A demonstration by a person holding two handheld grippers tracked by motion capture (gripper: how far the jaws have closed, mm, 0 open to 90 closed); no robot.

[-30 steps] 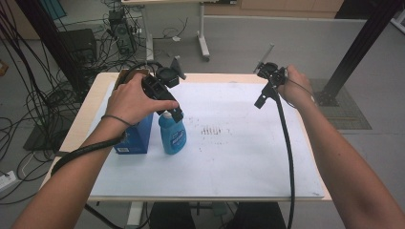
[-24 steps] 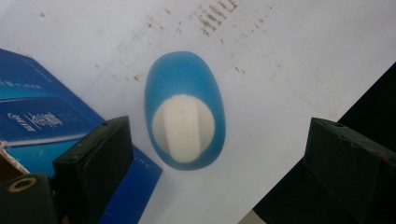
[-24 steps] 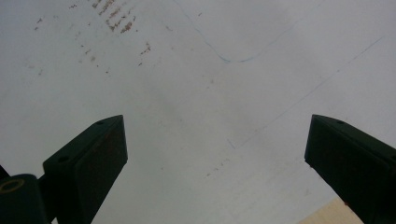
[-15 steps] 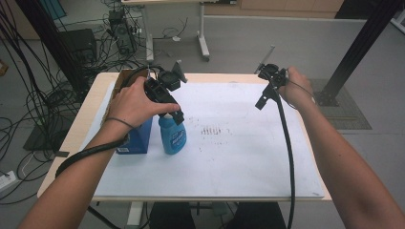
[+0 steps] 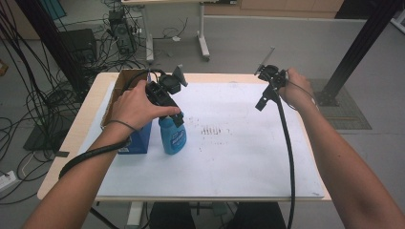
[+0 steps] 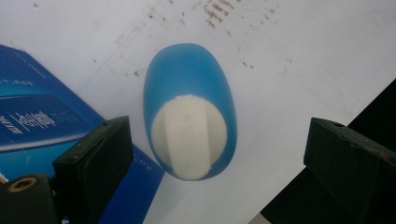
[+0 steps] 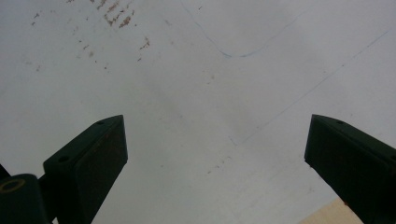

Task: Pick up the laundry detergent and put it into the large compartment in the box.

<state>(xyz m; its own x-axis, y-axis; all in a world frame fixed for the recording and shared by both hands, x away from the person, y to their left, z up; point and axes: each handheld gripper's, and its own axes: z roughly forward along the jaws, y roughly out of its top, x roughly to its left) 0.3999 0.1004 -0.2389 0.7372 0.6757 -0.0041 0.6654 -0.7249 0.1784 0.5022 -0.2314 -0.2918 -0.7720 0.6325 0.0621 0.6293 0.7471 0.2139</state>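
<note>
A blue bottle (image 5: 173, 136) with a white cap (image 6: 189, 135) stands upright beside a blue box (image 5: 139, 138) on the white-covered table (image 5: 239, 157) | left gripper (image 6: 215, 154) hangs above it, jaws spread, gripping nothing | right gripper (image 5: 264, 93), jaws likewise apart, hovers near the far right edge over bare sheet.

text: none legible | blue box (image 6: 32, 116): white print, too blurred

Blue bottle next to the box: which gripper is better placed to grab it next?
Left. The left gripper sits directly over the blue bottle, jaws open either side of its white cap. The right gripper is open over bare white sheet.
</note>
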